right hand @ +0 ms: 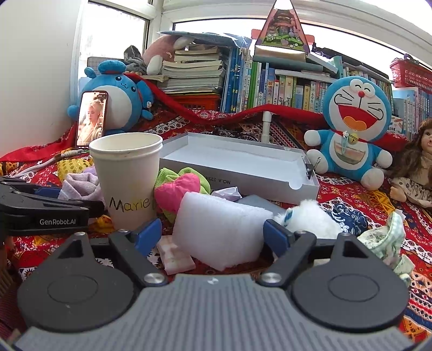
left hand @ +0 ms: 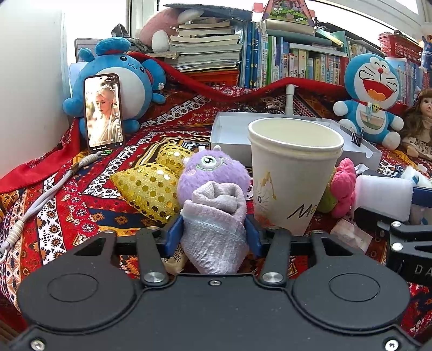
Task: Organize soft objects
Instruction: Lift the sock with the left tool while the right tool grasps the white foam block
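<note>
Left wrist: left claw (left hand: 214, 229) pinches rolled sock (left hand: 214, 216).

Both views are bright, lit by daylight pouring through the white-framed window (right hand: 243, 19) behind the row of upright colourful books (right hand: 291, 89). The panes are totally blown out, pure white, no detail at all. Shadows are soft, just faint ones under the tall white paper cup (left hand: 291, 172) and the shallow white cardboard box (right hand: 243, 164). There's heavy fisheye bending at the edges, with dark rounded corners. Focus is pretty sharp in the middle and softer toward the rim. The lit screen of the propped black smartphone (left hand: 104, 110) glows without much glare.
</note>
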`<action>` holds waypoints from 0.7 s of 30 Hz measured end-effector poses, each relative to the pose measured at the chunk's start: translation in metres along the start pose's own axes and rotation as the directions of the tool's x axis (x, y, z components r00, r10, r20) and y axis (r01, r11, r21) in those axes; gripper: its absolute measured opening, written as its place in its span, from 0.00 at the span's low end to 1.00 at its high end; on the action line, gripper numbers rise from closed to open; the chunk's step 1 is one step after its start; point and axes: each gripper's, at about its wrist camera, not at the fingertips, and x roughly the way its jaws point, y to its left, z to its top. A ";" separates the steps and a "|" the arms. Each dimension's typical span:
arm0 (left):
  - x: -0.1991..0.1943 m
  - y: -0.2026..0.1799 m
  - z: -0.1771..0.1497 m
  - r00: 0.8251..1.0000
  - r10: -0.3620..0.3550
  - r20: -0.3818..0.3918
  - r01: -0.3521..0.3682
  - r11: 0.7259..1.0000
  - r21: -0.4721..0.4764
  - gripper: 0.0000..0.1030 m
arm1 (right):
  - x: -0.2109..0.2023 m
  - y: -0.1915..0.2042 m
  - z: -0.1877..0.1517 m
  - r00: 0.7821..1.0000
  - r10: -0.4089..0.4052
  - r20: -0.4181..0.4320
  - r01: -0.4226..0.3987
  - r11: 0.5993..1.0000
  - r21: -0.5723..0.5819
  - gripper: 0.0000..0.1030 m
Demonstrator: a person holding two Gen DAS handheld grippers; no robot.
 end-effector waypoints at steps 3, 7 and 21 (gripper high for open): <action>-0.002 0.002 0.000 1.000 -0.005 0.000 0.005 1.000 -0.012 0.40 | -0.001 0.000 0.000 1.000 -0.017 0.005 0.017 1.000 0.004 0.72; -0.004 0.004 0.002 1.000 -0.011 -0.001 0.011 1.000 -0.022 0.37 | -0.003 -0.003 0.000 1.000 -0.017 0.005 0.017 1.000 0.019 0.67; -0.024 0.015 0.017 0.999 -0.029 0.038 0.031 0.998 -0.058 0.34 | -0.015 -0.001 0.009 0.997 -0.041 0.069 0.040 0.999 0.018 0.58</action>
